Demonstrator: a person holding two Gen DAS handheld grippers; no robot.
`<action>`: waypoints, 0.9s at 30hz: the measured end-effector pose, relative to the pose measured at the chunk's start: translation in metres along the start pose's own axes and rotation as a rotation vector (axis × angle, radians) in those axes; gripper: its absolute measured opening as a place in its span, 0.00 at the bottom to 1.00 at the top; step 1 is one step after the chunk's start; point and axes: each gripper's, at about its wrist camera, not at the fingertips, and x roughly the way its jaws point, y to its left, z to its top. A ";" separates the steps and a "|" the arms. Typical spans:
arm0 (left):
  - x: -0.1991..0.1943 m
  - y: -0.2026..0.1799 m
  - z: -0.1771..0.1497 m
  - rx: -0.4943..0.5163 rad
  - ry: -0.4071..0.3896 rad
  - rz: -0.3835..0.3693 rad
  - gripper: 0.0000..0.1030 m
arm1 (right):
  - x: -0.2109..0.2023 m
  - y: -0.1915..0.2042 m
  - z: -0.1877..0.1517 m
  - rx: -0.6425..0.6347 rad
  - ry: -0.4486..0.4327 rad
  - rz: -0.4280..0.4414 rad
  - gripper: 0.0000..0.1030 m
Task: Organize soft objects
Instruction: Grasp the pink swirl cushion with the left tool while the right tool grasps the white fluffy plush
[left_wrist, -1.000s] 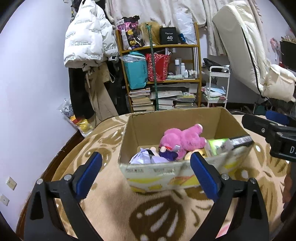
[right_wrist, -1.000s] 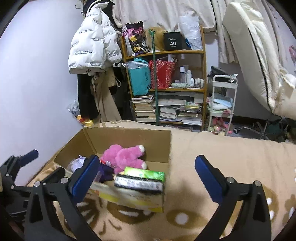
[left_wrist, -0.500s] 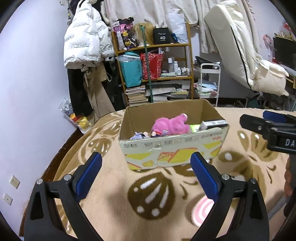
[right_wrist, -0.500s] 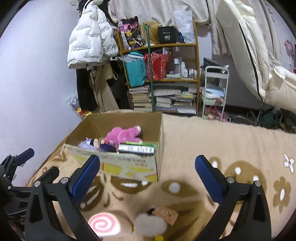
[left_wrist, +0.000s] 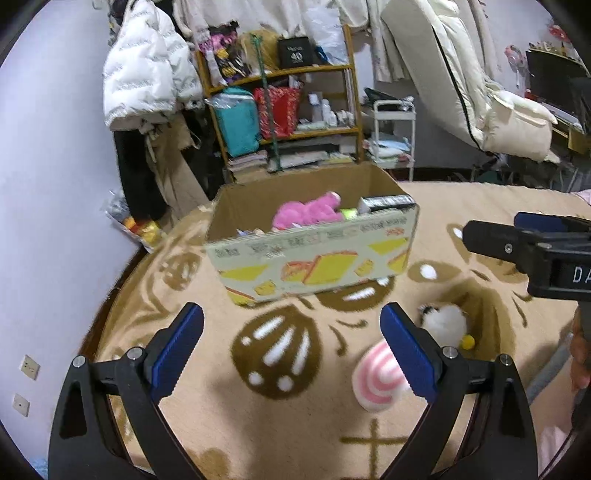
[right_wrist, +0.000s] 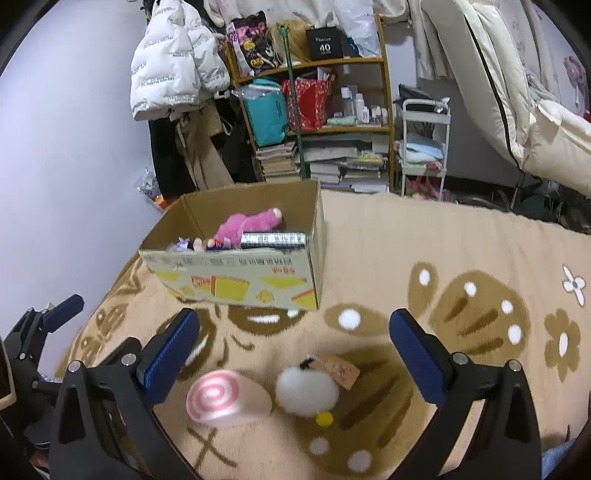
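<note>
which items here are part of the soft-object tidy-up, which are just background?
Job:
cardboard box
pink plush in box
pink swirl roll plush on blanket
white fluffy toy beside it
both claws, open

Background:
bookshelf
white puffer jacket
white cart

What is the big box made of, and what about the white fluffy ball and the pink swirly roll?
The box looks like cardboard: plain brown inside, printed matte outside, with a slightly ragged top edge. The white fluffy ball seems to be fuzzy plush or faux fur, its outline soft and hairy. The pink swirly roll looks like smooth, soft plush fabric, though foam is possible.
</note>
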 end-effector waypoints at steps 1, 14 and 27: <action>0.001 -0.001 -0.002 -0.002 0.010 -0.017 0.93 | 0.001 -0.001 -0.001 0.004 0.008 0.001 1.00; 0.033 -0.042 -0.017 0.113 0.105 -0.179 0.93 | 0.039 0.001 -0.011 -0.010 0.177 -0.021 1.00; 0.070 -0.052 -0.026 0.137 0.249 -0.253 0.93 | 0.079 -0.023 -0.029 0.102 0.375 -0.015 1.00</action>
